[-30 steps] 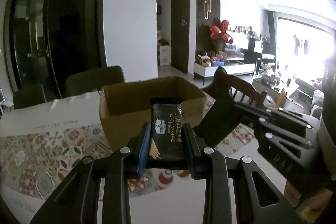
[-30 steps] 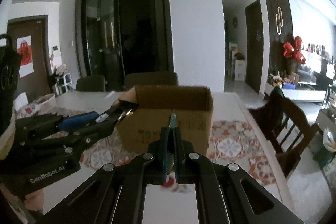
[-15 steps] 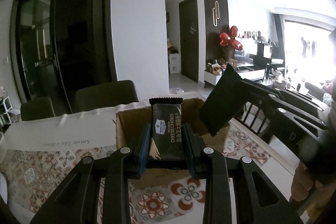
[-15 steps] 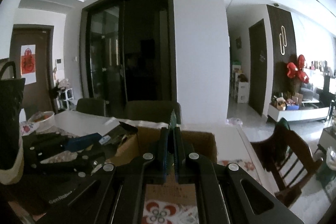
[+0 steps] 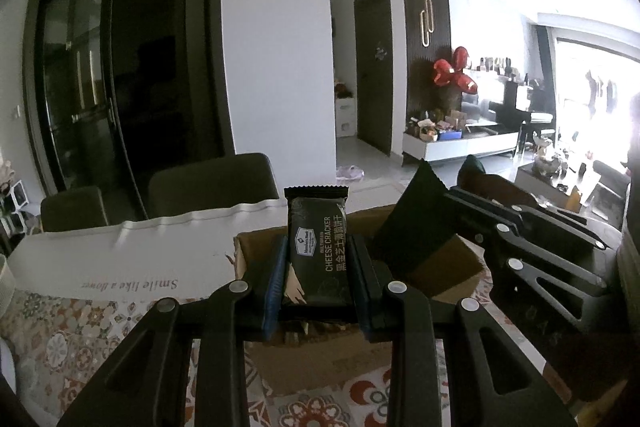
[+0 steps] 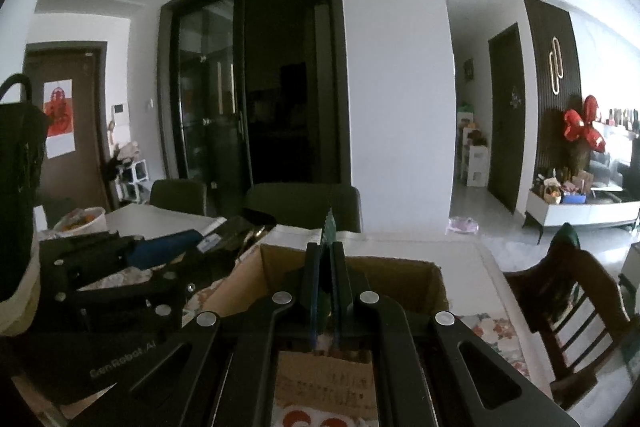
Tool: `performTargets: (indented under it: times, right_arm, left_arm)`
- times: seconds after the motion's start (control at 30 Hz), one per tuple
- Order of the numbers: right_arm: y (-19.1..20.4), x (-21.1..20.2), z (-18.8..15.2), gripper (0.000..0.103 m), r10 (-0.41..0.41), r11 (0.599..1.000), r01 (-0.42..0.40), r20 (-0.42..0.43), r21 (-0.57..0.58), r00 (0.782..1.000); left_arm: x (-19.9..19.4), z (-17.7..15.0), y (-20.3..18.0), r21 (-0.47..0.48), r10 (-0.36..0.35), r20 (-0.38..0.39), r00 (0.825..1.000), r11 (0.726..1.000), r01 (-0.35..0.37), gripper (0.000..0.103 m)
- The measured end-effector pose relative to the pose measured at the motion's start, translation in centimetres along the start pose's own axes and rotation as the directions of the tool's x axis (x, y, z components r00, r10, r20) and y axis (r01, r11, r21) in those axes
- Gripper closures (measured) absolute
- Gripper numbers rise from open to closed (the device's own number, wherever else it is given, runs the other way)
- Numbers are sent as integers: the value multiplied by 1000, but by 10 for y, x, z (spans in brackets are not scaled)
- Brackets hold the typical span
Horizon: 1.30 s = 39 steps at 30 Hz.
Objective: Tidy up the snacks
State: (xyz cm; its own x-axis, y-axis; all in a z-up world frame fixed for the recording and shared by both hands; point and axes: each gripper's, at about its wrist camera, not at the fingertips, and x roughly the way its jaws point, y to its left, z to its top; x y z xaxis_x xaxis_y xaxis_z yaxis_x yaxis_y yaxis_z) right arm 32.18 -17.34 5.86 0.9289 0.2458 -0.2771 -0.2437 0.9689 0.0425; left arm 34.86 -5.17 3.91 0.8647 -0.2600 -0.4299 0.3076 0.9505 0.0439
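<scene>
Now both claws sit closer over the cardboard box (image 5: 448, 269) than a second ago; then the box stood ahead with its whole front wall showing, now its open top lies right under the fingertips and only the rim and part of the front wall show below the claw. Room view tilted up too, more ceiling and door.

Box: brown corrugated card, rectangular, flaps open, on the desk (image 5: 72, 331) with a patterned floral cloth in red and grey.

Left claw (image 5: 318, 267): partly closed, clamped on a cheese cracker pack (image 5: 316, 247), glossy black foil, flat rectangle with crimped zigzag top edge, upright, face toward the camera, held by its two long sides. Pack is over the box opening, not inside.

Right claw (image 6: 327, 283): nearly fully closed, pinching a thin dark green packet (image 6: 329, 227) edge-on, serrated tip sticking up past the fingertips. From the left wrist view the same packet (image 5: 416, 219) looks flat, matte dark, tilted, to the right of the left claw, over the box's right part.
</scene>
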Motion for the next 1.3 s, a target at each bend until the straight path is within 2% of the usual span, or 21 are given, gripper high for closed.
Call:
performTargets:
  times: [0.27,0.37,0.4,0.43,0.5,0.53,0.63,0.67,0.73,0.93,1.13,1.3]
  right_arm:
    - [-20,31,-3,97,1,999,1,-61,36,998]
    - [-24,37,-4,96,8,999,-5,-78,42,997]
    - [-24,38,-4,93,8,999,-5,-87,43,996]
    - [-26,40,-3,80,4,999,1,-99,46,995]
    - [-31,38,-4,62,-22,997,29,-100,65,995]
    - [-33,36,-4,60,-39,997,45,-95,69,995]
    - [-36,29,-4,58,-76,994,83,-108,65,991]
    - [-35,25,-5,55,-80,994,88,-110,68,991]
    - [-33,16,-6,41,-104,991,112,-106,69,989]
    - [-17,-27,-8,25,-199,979,201,-78,24,977]
    - [-1,-70,-14,19,-232,972,234,-72,24,970]
    - [9,-110,-23,12,-256,965,258,-61,34,965]
  left_arm:
    - [39,2,5,-36,-15,-82,997,999,12,71]
    - [44,3,3,-30,-6,-84,996,1000,3,57]
    - [44,4,3,-30,6,-82,997,1000,-8,52]
    - [43,4,5,-33,19,-77,997,999,-21,51]
    - [38,4,5,-32,34,-75,997,999,-36,50]
    - [36,4,7,-30,41,-76,996,999,-43,48]
    - [26,0,7,-21,94,-72,993,995,-95,41]
    - [22,-1,6,-21,102,-71,992,994,-104,41]
    - [10,-5,5,-28,114,-66,991,993,-117,35]
    - [-35,-15,1,-42,162,-4,987,986,-162,21]
    - [-89,-29,-9,-39,200,66,978,980,-198,8]
    - [-129,-44,-17,-27,203,100,974,979,-201,3]
